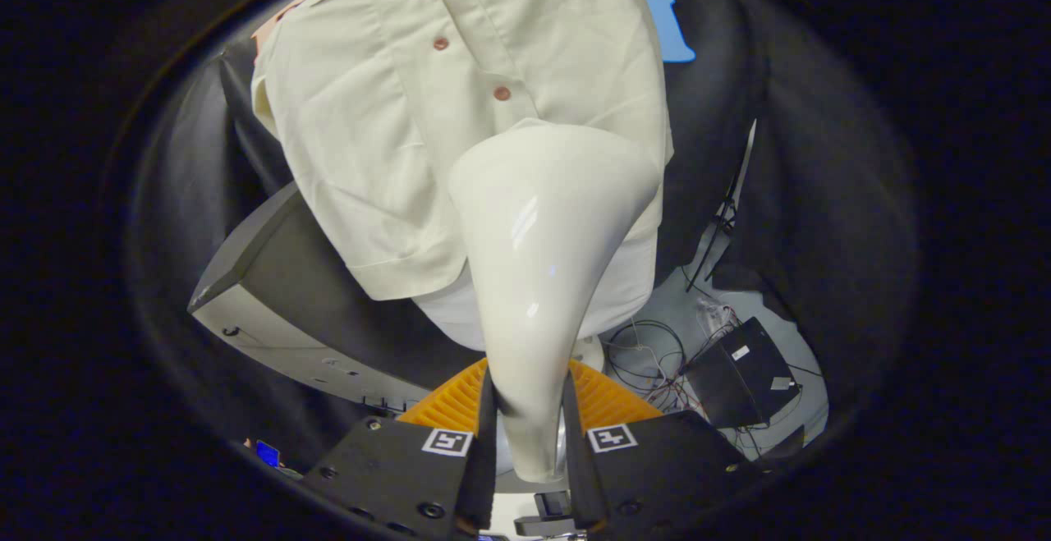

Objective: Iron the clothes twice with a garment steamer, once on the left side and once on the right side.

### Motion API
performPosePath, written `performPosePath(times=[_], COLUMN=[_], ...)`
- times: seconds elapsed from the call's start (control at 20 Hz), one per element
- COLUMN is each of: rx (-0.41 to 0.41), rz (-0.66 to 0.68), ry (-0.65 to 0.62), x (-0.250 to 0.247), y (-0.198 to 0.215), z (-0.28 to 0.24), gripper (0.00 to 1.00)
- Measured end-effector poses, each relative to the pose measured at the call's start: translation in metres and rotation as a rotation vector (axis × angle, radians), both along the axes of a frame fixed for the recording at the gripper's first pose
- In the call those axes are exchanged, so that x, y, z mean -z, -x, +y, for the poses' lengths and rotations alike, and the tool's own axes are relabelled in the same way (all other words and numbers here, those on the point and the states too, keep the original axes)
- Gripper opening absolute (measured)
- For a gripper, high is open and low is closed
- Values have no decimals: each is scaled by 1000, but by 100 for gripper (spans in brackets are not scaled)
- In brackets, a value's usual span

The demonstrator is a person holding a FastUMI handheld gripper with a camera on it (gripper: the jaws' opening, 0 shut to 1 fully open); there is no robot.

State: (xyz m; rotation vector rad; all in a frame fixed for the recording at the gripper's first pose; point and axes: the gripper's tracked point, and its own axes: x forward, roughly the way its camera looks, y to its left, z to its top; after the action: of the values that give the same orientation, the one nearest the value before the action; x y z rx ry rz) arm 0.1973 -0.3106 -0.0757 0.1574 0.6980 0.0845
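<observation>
My gripper (530, 397) is shut on the white garment steamer (546, 245), both fingers pressing on its narrow handle. The steamer widens away from the fingers, and its broad head rests against the lower right part of a cream button-up shirt (386, 130). The shirt hangs in front of the black cloth wall, with several brown buttons (502, 93) running down its placket just left of the steamer head. The steamer covers the shirt's hem on that side. A short sleeve hangs to the left of the steamer.
A grey table edge (271, 311) juts out to the left, below the shirt. To the right, on the pale floor, lie a black box (743, 373) and loose cables (649, 356).
</observation>
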Motion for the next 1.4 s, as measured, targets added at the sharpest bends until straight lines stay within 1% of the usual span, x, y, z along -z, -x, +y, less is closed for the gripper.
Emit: performPosePath(times=[0.15,0.3,0.5,0.65,0.75,0.85,0.95,1.1,1.4], rx=[57,116,162,212,229,240,232,209,172], rz=[-89,-170,-226,-263,-282,-317,-361,-426,-497], ry=[16,-3,-10,-15,4,33,64,70,59], x=[-33,-62,-104,-128,-142,-161,-181,-205,-241], y=[21,41,81,98,109,113,118,119,118], z=[17,41,64,82,95,109,122,150,196], gripper=[37,37,37,36,36,36,36,36,37])
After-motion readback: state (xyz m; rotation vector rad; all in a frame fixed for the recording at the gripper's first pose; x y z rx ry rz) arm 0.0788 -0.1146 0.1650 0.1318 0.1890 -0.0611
